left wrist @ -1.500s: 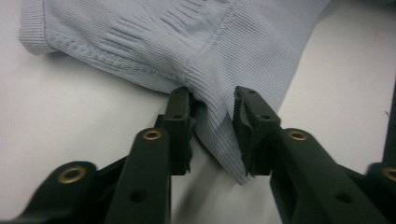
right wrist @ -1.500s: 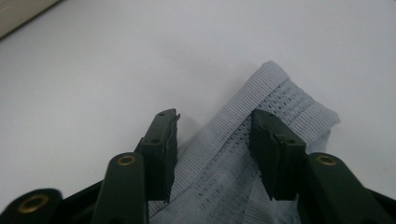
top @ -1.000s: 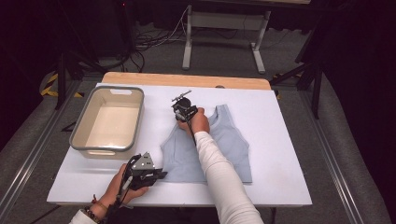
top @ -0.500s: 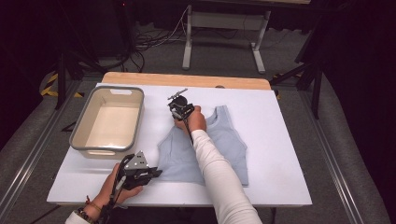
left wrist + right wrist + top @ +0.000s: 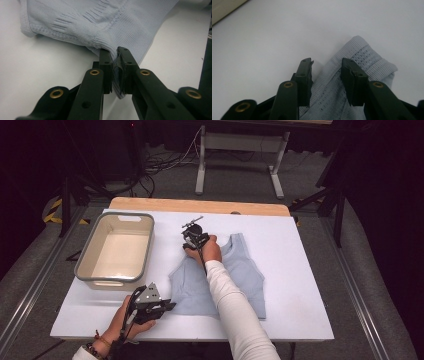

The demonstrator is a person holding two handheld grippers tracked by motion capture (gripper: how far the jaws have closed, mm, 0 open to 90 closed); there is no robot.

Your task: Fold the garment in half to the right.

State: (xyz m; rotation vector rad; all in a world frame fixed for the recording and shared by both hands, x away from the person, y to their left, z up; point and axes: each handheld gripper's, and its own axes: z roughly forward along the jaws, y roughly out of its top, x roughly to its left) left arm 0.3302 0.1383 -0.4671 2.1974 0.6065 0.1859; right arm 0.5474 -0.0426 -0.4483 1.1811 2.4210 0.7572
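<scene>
Here, in the middle of the high view, a pale blue ribbed tank top point(image 5: 240, 280) lies flat on the white tabletop point(image 5: 310, 270), with its straps toward the top of the frame and its hem toward the bottom. The left gripper point(image 5: 167, 306) sits at the lower left of that view, at the garment's lower left corner. In the left gripper view its jaws are pressed together on a fold of the fabric's edge, which bunches up between the pads and hangs out beneath them. The rest of the tank top point(image 5: 100, 22) spreads across the top of that frame.

The right gripper point(image 5: 192, 239) is just above centre in the high view, at the upper left strap. In the right gripper view its jaws stand apart, having just been opening, and the strap point(image 5: 362, 62) lies loose between them on the table. The left pad is clear of the cloth; whether the right pad touches it cannot be told.

A beige tub point(image 5: 85, 270) with a grey rim stands in the left part of the high view, well apart from the garment.
</scene>
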